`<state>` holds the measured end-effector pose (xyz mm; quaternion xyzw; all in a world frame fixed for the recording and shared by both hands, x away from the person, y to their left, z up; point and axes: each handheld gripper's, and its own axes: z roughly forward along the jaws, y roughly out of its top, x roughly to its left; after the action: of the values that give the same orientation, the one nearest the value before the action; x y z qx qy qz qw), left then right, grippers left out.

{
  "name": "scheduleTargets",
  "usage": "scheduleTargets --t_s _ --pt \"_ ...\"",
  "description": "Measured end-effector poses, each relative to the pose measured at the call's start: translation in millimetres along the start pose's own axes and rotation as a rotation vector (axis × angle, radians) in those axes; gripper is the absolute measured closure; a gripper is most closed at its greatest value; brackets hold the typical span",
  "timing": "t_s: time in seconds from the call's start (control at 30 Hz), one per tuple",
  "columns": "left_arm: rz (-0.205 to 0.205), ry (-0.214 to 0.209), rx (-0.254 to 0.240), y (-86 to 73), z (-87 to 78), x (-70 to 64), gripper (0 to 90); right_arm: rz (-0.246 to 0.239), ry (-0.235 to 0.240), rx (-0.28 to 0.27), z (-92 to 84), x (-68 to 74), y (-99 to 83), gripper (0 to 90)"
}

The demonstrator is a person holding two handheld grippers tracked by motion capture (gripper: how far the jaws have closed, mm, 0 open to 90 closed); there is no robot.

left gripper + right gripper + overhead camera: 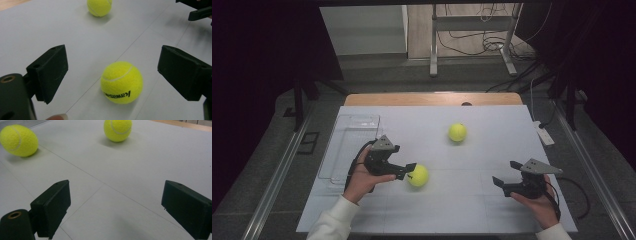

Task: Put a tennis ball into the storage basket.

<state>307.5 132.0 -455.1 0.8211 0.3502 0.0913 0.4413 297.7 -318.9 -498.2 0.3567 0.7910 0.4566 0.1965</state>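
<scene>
Two yellow tennis balls lie on the white table top (472,165). The near ball (418,175) (121,82) rests just ahead of my left gripper (408,171) (116,71), between its two black jaws, which stand wide and clear of it on both sides. The far ball (457,132) (99,7) (118,129) lies alone toward the back. My right gripper (506,174) (115,202) is held low at the right side of the table, open, with bare table between its jaws. From the right gripper view the near ball (18,140) lies far off at the upper left.
A clear plastic tray (349,145) sits at the table's left edge, just behind my left hand. A dark mark (467,104) shows on the wooden strip at the back edge. In the left gripper view the other gripper (200,11) pokes in at the top right.
</scene>
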Motion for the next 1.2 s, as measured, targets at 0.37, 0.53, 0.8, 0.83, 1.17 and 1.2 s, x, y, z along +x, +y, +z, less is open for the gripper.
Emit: scheduleTargets --t_s 0.37,0.53,0.8,0.83,1.17,1.2 --pt "0.0 -0.04 0.074 4.1 13.9 -3.2 8.1 0.003 0.002 0.001 0.2 -0.3 -0.2 8.9" --pt "0.001 -0.052 0.094 4.3 17.0 -4.2 7.5 0.002 0.001 0.002 0.3 -0.2 -0.3 8.9" --pt "0.017 -0.059 0.134 4.7 27.1 -7.1 6.1 0.002 0.0 0.011 0.8 0.0 -0.4 8.9" --pt "0.016 -0.06 0.139 4.6 29.3 -7.3 6.0 0.003 0.0 0.009 0.6 0.0 -0.4 8.9" --pt "0.042 -0.042 0.204 2.7 41.7 -12.6 4.9 0.003 0.0 0.012 0.9 -0.3 -0.7 8.9" --pt "0.041 -0.042 0.205 2.4 42.4 -12.8 4.9 0.003 0.0 0.011 0.9 -0.2 -0.8 8.9"
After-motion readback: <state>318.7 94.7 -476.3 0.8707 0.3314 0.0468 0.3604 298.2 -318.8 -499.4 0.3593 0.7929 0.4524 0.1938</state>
